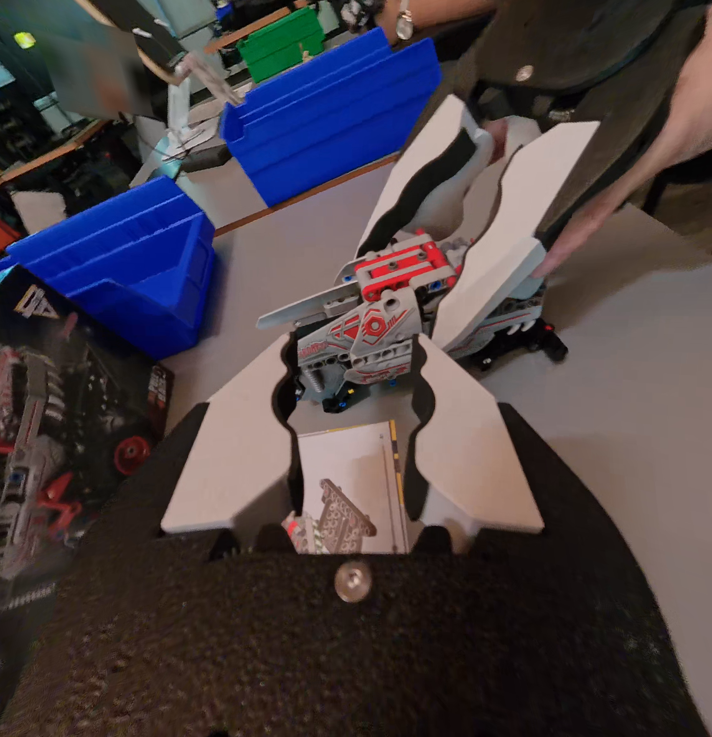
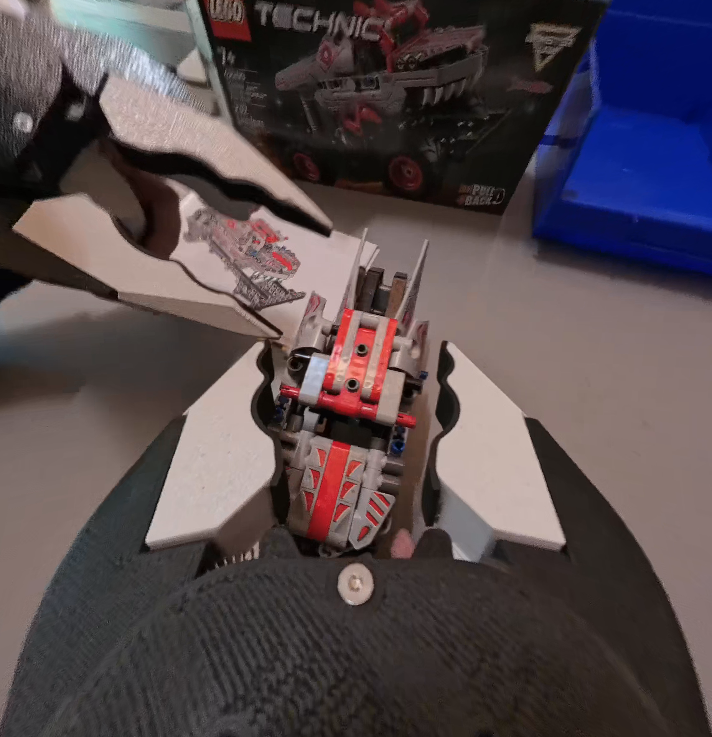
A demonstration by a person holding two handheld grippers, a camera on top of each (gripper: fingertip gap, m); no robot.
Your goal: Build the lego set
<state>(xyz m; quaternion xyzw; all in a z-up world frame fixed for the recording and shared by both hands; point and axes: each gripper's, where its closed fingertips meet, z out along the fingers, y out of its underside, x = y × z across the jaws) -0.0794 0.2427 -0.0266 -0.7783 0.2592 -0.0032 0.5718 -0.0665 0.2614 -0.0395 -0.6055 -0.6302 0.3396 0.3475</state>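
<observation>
A grey and red lego model (image 1: 370,327) stands on the grey table (image 1: 585,399). My right gripper (image 2: 356,347) straddles it with the jaws wide. The left pad (image 2: 262,399) is against the model (image 2: 334,490), and a gap shows at the right pad. In the left wrist view my right gripper (image 1: 402,297) comes in from the upper right. My left gripper (image 1: 354,343) is open and empty, with its tips just short of the model's near end. It also shows in the right wrist view (image 2: 306,281) at the upper left.
An instruction booklet (image 1: 354,458) lies under my left gripper and shows in the right wrist view (image 2: 266,255). The set's dark box (image 2: 386,99) stands behind the model. Blue bins (image 1: 119,271) (image 1: 330,119) (image 2: 645,159) line the table's far side. A person's arm (image 1: 685,119) is at right.
</observation>
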